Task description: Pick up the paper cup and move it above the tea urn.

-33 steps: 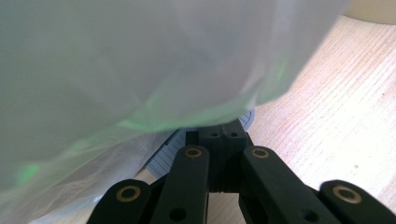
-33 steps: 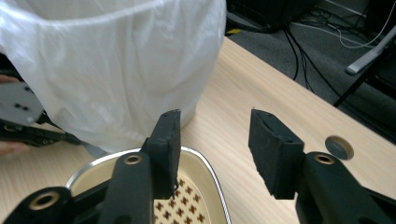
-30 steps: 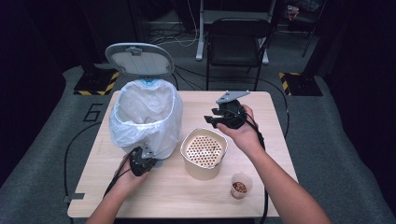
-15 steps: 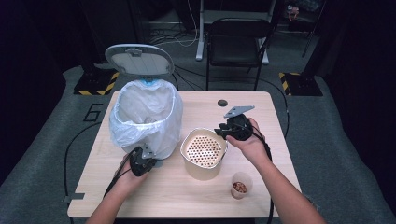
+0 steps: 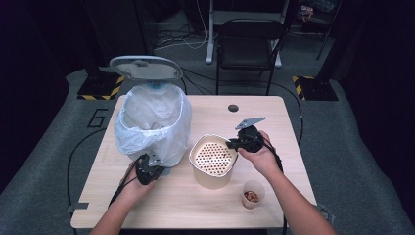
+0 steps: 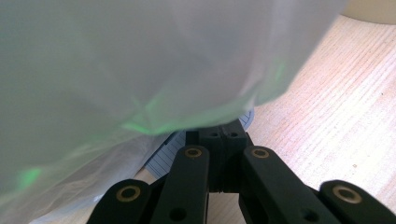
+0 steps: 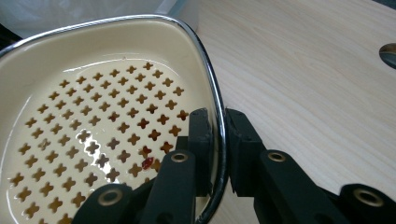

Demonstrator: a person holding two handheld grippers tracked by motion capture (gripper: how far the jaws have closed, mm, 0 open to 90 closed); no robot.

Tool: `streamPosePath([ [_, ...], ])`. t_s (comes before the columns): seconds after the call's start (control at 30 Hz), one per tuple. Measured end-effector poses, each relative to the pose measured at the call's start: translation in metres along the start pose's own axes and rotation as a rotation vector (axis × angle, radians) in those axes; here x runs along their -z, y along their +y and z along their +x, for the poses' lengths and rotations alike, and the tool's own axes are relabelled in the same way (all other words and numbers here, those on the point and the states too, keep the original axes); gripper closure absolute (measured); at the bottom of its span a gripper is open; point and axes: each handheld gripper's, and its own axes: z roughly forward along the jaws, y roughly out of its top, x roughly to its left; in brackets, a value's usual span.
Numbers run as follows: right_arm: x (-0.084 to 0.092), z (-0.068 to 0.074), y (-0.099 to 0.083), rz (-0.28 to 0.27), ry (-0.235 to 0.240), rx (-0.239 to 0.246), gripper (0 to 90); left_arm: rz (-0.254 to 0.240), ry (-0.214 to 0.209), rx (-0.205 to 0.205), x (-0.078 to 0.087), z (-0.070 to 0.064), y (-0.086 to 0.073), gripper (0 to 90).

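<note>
cream basket (image 5: pixel 213 159) upright, mouth up

A cream basket (image 5: pixel 213 161) with a perforated floor stands upright on the table beside the bag-lined bin (image 5: pixel 151 125).

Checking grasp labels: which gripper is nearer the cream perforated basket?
Right. The right gripper is clamped on the basket rim; the left gripper sits apart, at the bin bag.

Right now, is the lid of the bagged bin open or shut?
Open. In the high view the grey lid stands tipped back behind the bin, and the white bag's mouth gapes uncovered below it.
</note>
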Motion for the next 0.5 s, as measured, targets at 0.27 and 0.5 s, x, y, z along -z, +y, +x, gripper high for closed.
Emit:
streamPosePath([
  [0.27,0.004,0.003,-0.003,0.009,0.047,0.003,82.8,0.013,0.007,-0.011,0.001,-0.003,0.001,90.0],
  [0.5,0.008,0.016,-0.008,0.026,0.090,0.047,82.8,-0.005,0.009,-0.012,0.000,-0.003,0.000,90.0],
])
